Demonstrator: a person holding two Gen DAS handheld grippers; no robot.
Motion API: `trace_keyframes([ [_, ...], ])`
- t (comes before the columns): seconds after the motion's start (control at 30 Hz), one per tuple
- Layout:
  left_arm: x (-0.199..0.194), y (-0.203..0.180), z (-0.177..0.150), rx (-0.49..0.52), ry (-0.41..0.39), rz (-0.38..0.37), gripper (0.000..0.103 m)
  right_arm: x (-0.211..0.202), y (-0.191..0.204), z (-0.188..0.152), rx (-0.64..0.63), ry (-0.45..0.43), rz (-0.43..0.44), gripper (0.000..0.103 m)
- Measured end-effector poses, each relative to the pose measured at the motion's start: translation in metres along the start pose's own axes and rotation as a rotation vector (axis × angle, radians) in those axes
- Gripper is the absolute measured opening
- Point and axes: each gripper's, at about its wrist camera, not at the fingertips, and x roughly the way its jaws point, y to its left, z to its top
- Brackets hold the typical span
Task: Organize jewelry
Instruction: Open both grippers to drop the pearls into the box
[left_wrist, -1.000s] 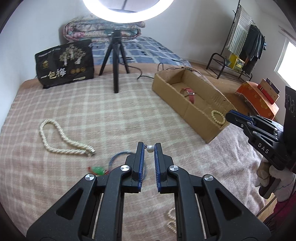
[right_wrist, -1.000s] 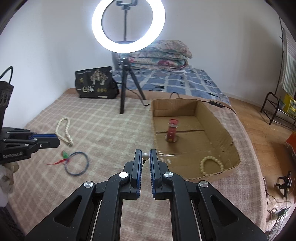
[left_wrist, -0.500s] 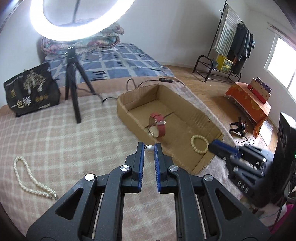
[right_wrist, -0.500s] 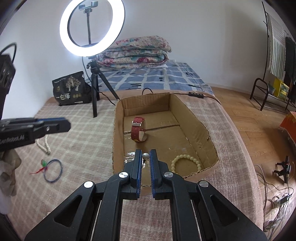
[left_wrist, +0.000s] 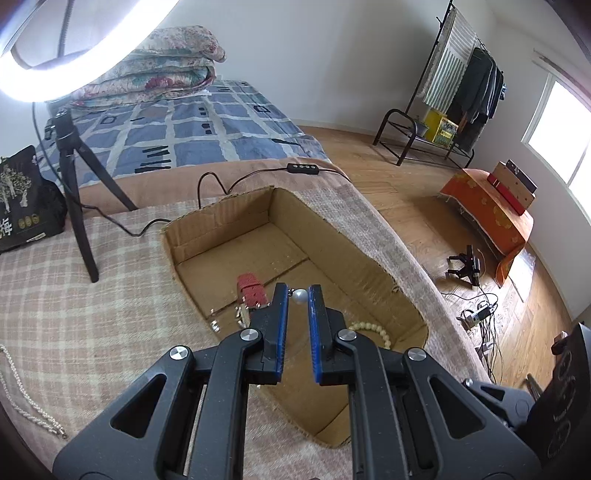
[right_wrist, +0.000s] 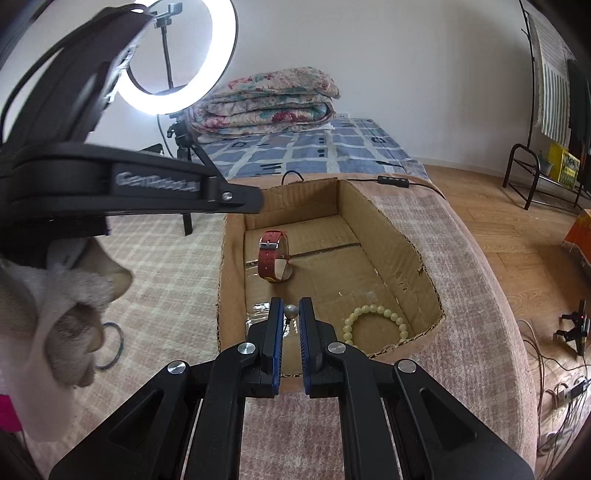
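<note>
Left wrist view: our left gripper (left_wrist: 298, 295) pinches a small white pearl earring (left_wrist: 300, 296) over the open brown cardboard box (left_wrist: 354, 266); our right gripper (right_wrist: 291, 311) grips another pearl (right_wrist: 291, 311); we should lower before releasing.

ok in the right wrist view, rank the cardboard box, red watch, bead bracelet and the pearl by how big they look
1. cardboard box
2. bead bracelet and red watch: look about alike, and the watch lies farther away, so unranked
3. pearl, pinched in the right hand-held gripper
</note>
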Motion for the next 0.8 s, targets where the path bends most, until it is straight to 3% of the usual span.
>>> trace_keyframes([
  [0.37,0.015,-0.006,0.014,-0.013,0.014,-0.005,0.009,0.002,-0.003,0.001,-0.002,-0.003,-0.005,0.010],
  [0.4,0.015,-0.006,0.014,-0.013,0.015,0.000,0.010,0.002,-0.002,0.002,-0.003,-0.003,-0.005,0.014],
  [0.43,0.016,-0.006,0.015,-0.014,0.017,0.009,0.015,0.002,-0.002,0.002,-0.004,-0.005,-0.006,0.029],
  [0.47,0.015,-0.006,0.015,-0.016,0.014,0.011,0.031,0.001,-0.001,0.002,-0.004,-0.010,-0.007,0.043],
  [0.5,0.014,-0.005,0.015,-0.019,0.005,0.013,0.046,0.000,-0.001,0.002,-0.004,-0.016,-0.007,0.044],
  [0.53,0.012,-0.004,0.015,-0.021,-0.009,0.021,0.050,0.000,0.000,0.002,-0.006,-0.015,-0.006,0.044],
  [0.6,0.010,-0.002,0.016,-0.025,-0.016,0.029,0.049,0.001,0.001,0.002,-0.010,-0.008,-0.011,0.045],
  [0.73,0.006,0.005,0.017,-0.031,-0.017,0.031,0.050,0.001,0.003,0.001,-0.008,-0.005,-0.030,0.070],
  [0.8,0.003,0.006,0.017,-0.029,-0.017,0.032,0.050,0.000,0.004,0.002,-0.007,-0.008,-0.042,0.072],
])
